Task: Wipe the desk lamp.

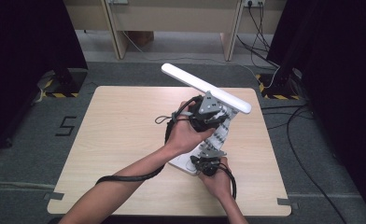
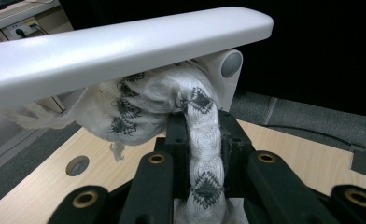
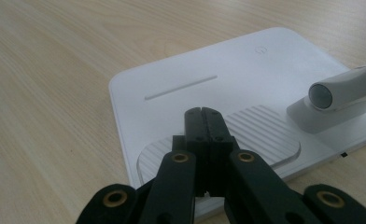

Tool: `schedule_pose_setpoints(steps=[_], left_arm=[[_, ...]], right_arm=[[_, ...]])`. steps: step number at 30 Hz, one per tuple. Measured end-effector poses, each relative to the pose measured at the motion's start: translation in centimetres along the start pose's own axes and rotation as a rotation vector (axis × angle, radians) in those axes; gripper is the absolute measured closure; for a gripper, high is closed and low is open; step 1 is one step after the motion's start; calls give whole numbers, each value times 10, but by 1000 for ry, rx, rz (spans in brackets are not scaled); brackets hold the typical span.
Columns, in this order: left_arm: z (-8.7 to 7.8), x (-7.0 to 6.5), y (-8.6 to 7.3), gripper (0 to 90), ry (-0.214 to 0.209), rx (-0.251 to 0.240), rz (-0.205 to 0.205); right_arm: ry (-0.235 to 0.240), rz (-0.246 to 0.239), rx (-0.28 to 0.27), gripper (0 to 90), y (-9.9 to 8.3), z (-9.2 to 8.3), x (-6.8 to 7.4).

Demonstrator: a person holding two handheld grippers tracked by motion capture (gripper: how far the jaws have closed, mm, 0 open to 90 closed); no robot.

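Your work surface is a light wooden table [image 1: 125,140] with rounded corners, standing on grey carpet [image 1: 27,154]. Directly on it, towards the near right, sits 1 flat white plastic lamp base [image 3: 228,79] with a ribbed oval pad and a thin slot. You also have a black cable [image 1: 125,178] trailing across the near left part of the wood.
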State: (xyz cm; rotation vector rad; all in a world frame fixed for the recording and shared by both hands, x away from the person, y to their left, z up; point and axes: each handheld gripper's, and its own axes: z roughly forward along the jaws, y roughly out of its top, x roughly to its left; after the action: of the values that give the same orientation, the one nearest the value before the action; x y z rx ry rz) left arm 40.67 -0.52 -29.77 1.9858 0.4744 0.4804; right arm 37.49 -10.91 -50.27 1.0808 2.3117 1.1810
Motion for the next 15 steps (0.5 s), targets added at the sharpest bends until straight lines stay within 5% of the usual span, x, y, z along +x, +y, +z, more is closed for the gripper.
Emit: schedule_pose_setpoints(steps=[15], left_arm=[[6,2,-10,765,5,19,-2]], right_arm=[[-2,6,-2,900,-1,0,0]])
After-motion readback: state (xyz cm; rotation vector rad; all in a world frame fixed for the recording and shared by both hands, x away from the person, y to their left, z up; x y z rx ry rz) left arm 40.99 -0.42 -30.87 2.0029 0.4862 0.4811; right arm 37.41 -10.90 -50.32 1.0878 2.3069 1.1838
